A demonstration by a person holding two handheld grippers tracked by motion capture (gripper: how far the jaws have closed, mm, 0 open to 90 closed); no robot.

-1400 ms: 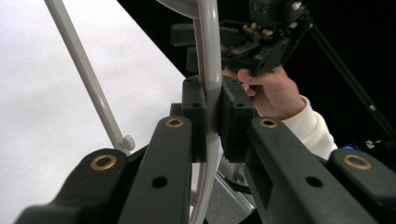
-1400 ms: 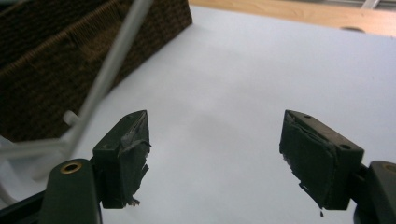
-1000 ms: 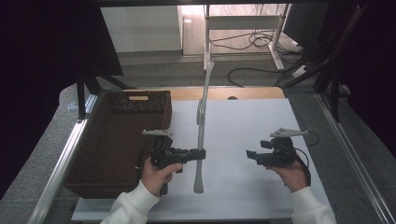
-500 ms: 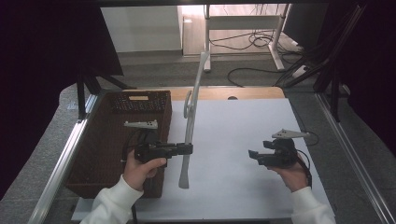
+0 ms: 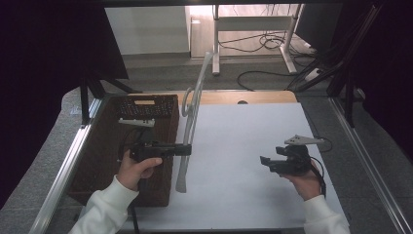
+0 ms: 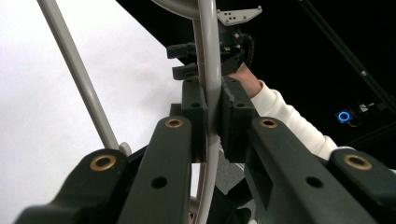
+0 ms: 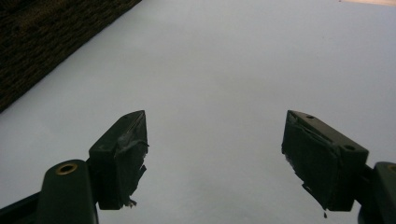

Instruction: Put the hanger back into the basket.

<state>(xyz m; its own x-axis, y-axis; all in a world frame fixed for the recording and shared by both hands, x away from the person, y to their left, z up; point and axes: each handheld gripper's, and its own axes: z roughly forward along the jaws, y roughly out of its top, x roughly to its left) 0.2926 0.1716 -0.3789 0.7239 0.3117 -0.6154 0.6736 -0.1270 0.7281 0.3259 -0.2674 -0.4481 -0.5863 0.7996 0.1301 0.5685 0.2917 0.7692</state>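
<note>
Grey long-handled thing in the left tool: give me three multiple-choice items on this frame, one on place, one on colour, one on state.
1. Where does the dark woven basket lie?
A. At the left side of the white mat
B. At the right side of the white mat
C. On the floor beyond the table

2. What colour is the mat under the tools?
A. Green
B. White
C. Red

3. How do the two tools stand?
A. Both open and empty
B. Left open, right shut on the grey thing
C. Left shut on the grey thing, right open and empty

Answers:
1. A, the high view has the basket along the mat's left edge.
2. B, the mat is plain white.
3. C, the left tool has its pads pressed on the grey long-handled thing, while the right tool has its jaws apart over bare mat.
</note>
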